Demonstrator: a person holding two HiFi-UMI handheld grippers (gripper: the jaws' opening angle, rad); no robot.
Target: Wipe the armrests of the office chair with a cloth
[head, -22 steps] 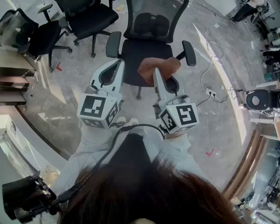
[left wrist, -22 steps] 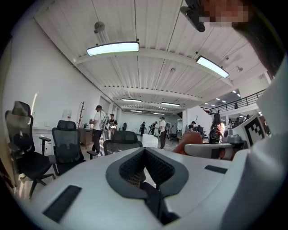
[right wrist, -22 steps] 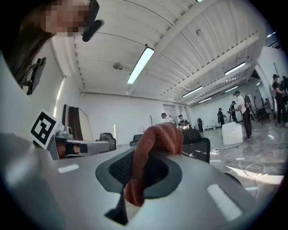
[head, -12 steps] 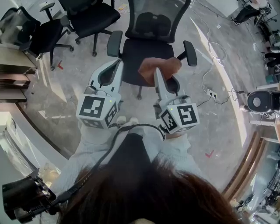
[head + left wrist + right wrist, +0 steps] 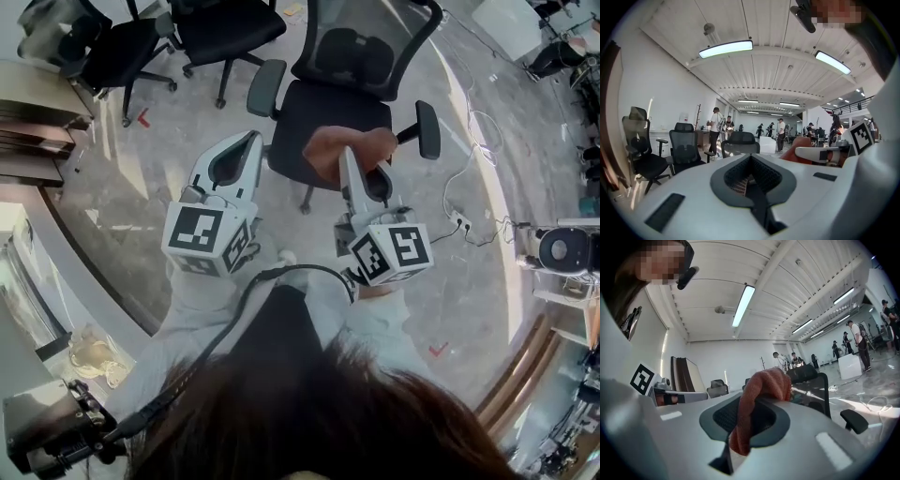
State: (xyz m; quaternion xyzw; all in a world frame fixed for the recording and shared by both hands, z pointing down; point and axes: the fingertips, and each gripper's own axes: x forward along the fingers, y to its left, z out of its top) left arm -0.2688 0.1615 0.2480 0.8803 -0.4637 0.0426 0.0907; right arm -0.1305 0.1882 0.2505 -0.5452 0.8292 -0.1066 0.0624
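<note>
Head view: the right hand-held gripper [image 5: 352, 164] held the orange cloth [image 5: 349, 145] over the office chair [image 5: 323, 117] seat, between its armrests [image 5: 427, 129], apparently ready to wipe.

Left gripper view: the left hand-held gripper [image 5: 751, 164] was pressed together, empty.

Right gripper view: its jaws pinched the cloth's fold.

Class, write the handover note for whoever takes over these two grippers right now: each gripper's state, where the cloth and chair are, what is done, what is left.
Left gripper: shut, empty, held level in front of the chair.
Right gripper: shut on the cloth, which bunches up past the jaws.
Cloth: in the air over the seat, touching neither the left-side armrest nor the right-side armrest.
Done: cloth picked up. No sign shows whether any wiping has happened.
Left: wipe both armrests; the right-side one looks nearer the cloth.
</note>
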